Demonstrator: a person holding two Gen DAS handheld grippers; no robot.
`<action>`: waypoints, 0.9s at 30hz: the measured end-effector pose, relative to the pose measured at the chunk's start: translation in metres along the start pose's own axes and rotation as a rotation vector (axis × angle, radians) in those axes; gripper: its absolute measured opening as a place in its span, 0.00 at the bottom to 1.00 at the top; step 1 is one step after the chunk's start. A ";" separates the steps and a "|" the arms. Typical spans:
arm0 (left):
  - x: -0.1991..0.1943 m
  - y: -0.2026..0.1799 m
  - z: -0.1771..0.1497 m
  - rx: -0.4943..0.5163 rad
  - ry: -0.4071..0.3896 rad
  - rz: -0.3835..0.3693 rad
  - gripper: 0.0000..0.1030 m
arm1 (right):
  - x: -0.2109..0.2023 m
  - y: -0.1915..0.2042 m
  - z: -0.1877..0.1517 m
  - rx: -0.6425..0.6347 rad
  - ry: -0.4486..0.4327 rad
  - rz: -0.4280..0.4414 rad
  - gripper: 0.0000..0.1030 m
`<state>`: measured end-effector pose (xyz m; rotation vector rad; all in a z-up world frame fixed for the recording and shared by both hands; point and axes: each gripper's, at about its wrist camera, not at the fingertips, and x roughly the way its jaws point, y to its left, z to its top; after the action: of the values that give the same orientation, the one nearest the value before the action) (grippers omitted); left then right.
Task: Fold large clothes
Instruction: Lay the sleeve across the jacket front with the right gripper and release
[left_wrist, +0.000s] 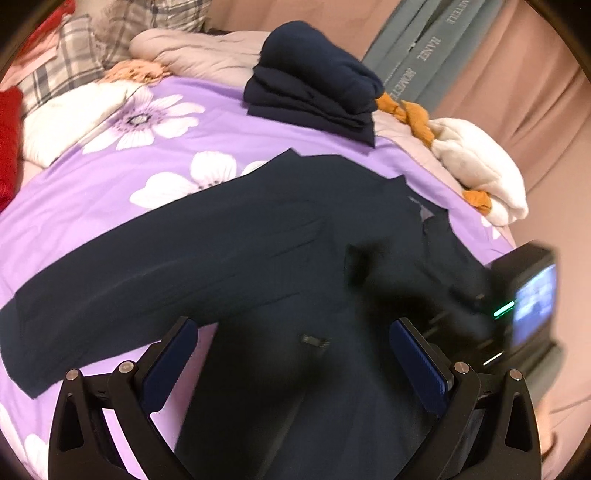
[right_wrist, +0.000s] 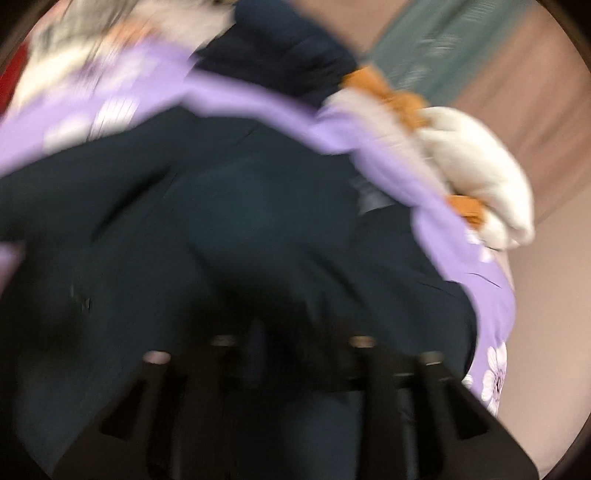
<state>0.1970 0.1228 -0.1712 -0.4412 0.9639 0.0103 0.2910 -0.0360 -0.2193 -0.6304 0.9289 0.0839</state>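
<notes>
Beyond, on the purple floral bedspread: folded navy stack, white pillow. Dark navy garment spread flat mid-bed — left gripper jaws wide, empty; right gripper blurred — jaws unreadable.

Left gripper: black linkage arms, silver pivot screws, ribbed blue pads. Right gripper: black, blurred.

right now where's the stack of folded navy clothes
In the left wrist view the folded navy stack sits at the far side of the purple floral bedspread, beyond the spread-out dark garment.
</notes>
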 end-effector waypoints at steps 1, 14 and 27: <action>0.003 0.002 0.000 -0.003 0.007 -0.001 1.00 | 0.006 0.014 -0.005 -0.045 0.021 0.009 0.60; 0.053 -0.021 0.011 -0.033 0.157 -0.260 1.00 | -0.035 -0.129 -0.089 0.438 -0.050 0.336 0.80; 0.143 -0.051 0.034 -0.143 0.272 -0.363 0.64 | 0.056 -0.295 -0.225 1.227 -0.071 0.369 0.76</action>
<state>0.3166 0.0620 -0.2497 -0.7593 1.1414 -0.3181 0.2603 -0.4098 -0.2206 0.6759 0.8384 -0.1354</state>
